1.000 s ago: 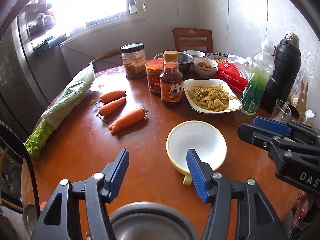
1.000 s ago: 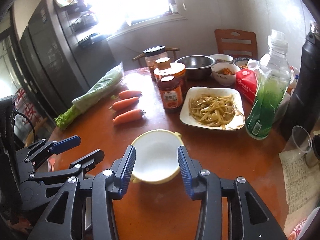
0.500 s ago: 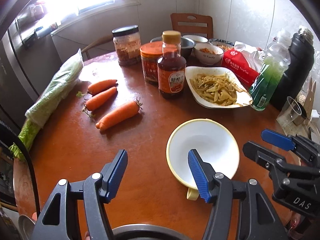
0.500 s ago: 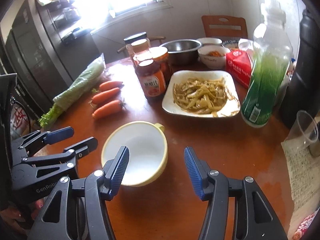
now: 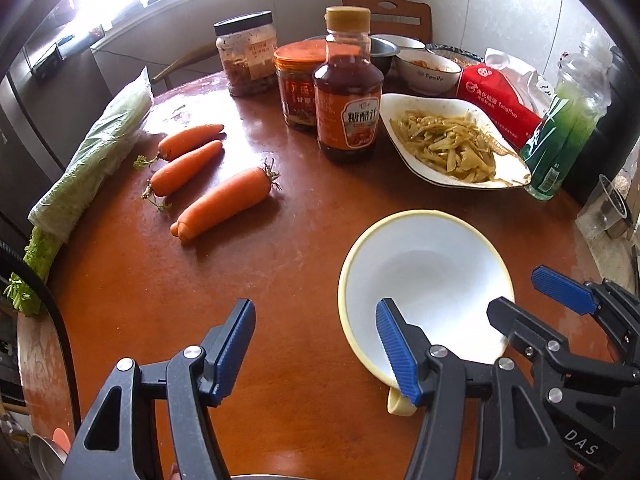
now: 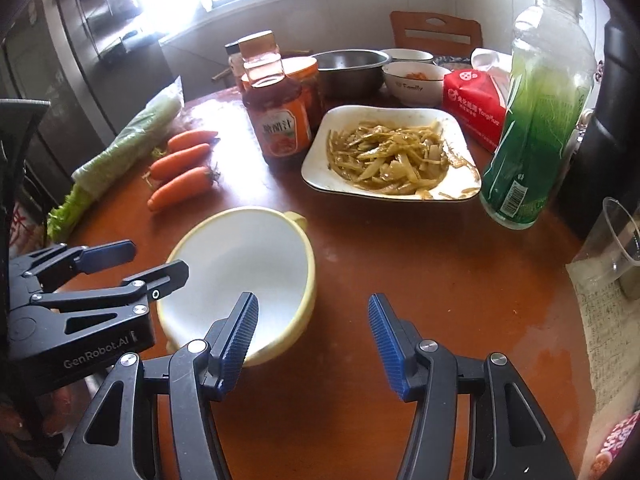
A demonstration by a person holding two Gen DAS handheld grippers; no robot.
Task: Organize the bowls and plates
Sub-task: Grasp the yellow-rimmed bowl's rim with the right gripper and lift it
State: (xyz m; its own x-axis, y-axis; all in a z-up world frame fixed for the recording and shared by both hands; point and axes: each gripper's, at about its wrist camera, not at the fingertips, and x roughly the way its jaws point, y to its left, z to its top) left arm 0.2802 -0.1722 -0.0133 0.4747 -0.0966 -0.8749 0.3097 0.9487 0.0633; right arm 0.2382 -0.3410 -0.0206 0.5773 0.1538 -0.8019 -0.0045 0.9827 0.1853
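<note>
Bare table (image 5: 304, 280) is lying open left of the yellow bowl (image 5: 424, 268). Behind the bowl, the sauce bottle (image 5: 347, 92) and food plate (image 5: 448, 144) are blocking passage; the carrots (image 5: 224, 204) are crowding its far left.

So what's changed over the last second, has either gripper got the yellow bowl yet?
Not yet. Both grippers moved forward over the table toward the empty yellow bowl. The left gripper and right gripper stay open, holding nothing, one finger of each now over the bowl. The bowl, the plate of food and the carrots stayed put.
</note>
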